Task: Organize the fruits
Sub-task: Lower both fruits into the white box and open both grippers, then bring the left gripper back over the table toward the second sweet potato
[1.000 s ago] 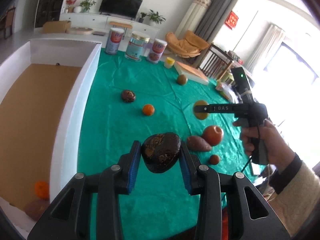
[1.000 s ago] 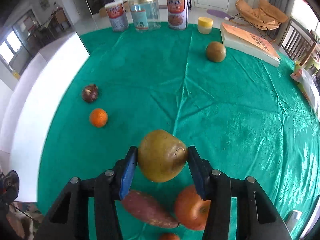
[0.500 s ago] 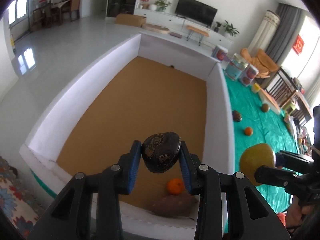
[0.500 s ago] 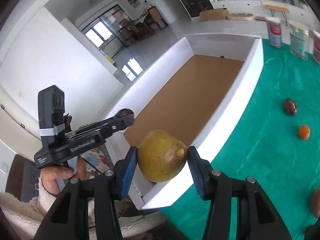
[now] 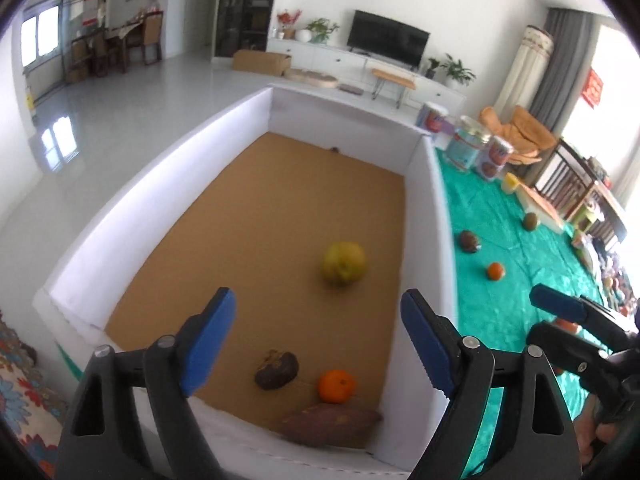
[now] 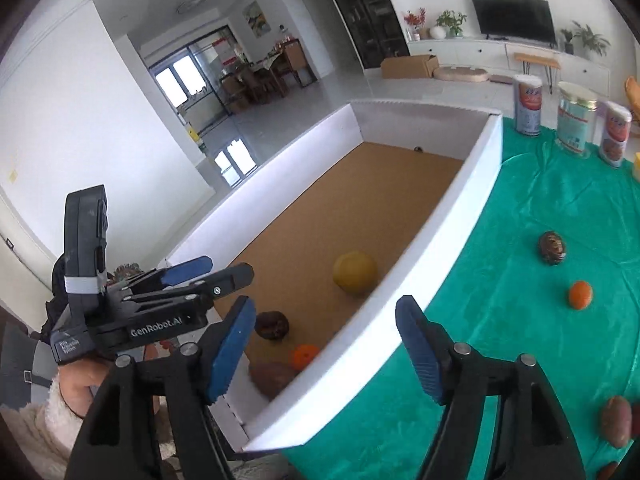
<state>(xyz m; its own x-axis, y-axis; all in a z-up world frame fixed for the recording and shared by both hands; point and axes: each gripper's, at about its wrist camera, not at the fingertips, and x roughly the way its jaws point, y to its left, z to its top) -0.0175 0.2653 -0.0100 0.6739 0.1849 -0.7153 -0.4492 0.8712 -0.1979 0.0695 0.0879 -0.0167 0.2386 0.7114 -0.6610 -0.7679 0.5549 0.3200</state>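
A white-walled box [image 5: 430, 240] with a brown floor holds a yellow-green pear [image 5: 344, 262], a dark brown fruit [image 5: 277, 369], an orange [image 5: 337, 386] and a sweet potato [image 5: 330, 424]. My left gripper [image 5: 316, 340] hovers over the box's near end, its jaws opening with nothing between them; the dark fruit lies below. My right gripper [image 6: 326, 344] is above the box's wall [image 6: 440, 256], jaws also opening and empty; the pear [image 6: 355, 272] rests inside. Each gripper shows in the other's view: the left gripper [image 6: 230, 266], the right gripper [image 5: 536, 314].
On the green cloth [image 6: 500, 320] lie a dark fruit [image 6: 552, 242], a small orange [image 6: 580, 294] and a sweet potato [image 6: 616, 420]. A kiwi [image 5: 531, 221] and a book sit farther back. Three cans [image 6: 572, 124] stand at the far edge.
Both grippers swung from the green cloth to the box. The left let go of the dark fruit and the right let go of the pear; both fruits now lie in the box.
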